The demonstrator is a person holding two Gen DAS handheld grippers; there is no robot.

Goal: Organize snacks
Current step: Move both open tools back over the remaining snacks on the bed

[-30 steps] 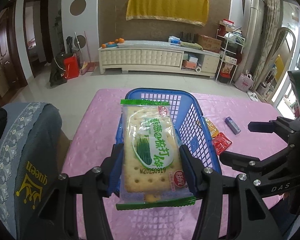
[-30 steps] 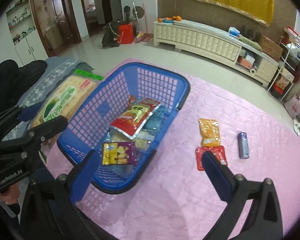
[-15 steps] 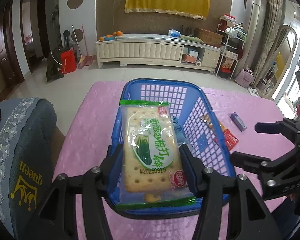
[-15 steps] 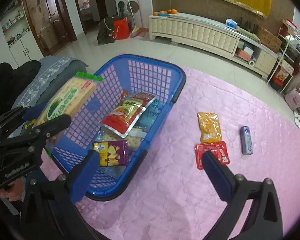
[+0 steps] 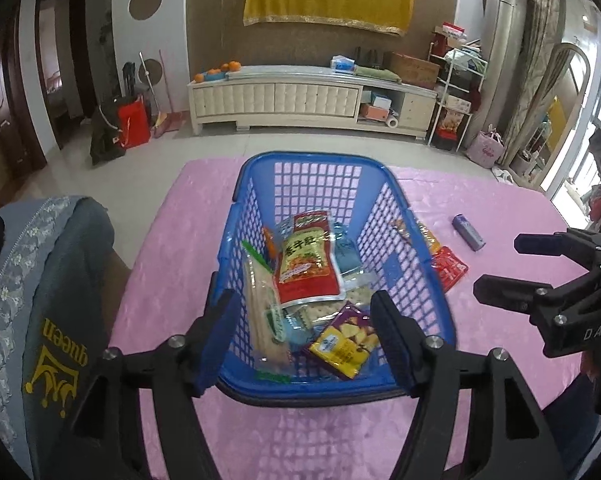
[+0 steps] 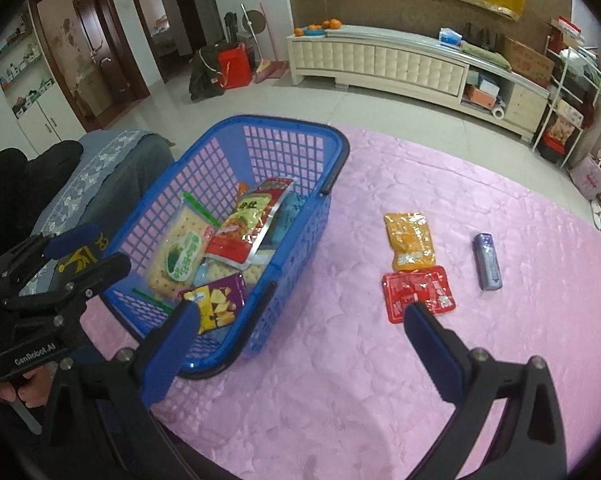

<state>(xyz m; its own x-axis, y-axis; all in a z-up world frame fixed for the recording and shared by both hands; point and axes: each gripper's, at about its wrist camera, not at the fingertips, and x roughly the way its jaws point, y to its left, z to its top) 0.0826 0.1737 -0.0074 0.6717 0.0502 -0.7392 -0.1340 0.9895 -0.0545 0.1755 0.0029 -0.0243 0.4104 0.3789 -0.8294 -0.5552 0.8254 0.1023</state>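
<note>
Pink quilted cloth (image 6: 380,360) covers the counter, and on it stands the blue plastic lattice basket (image 5: 312,168), which fills the middle of the left wrist view and the left half of the right wrist view. The change lies inside that basket. A second ago the clear, green-edged packet of square crackers (image 6: 178,252) was pinched between the blue pads of the left hand-held gripper (image 5: 300,332), above the basket's near rim. Now it lies in the basket, tilted against the wall at the left of the frame and partly under the red and yellow snack pouch (image 5: 308,260), with the purple and yellow crisp packet (image 5: 342,344) just beside it at the near end.

The left hand-held gripper's jaws have just been opening; they now stand apart with nothing between them, poised over the near rim. The right hand-held gripper (image 6: 300,328) stands wide open and empty above the cloth between the basket and the loose snacks.

So one more snack appears to be stowed, and the task looks well along but not finished. Three things remain on the cloth at the right of the right wrist view: the orange foil sachet (image 6: 410,240), the red foil sachet (image 6: 418,292) touching its near end, and, a little apart, the small purple-blue wrapped bar (image 6: 487,262). The right hand-held gripper's right finger already overlaps the red sachet's near corner in the frame, so that sachet seems the likely next pick.
</note>
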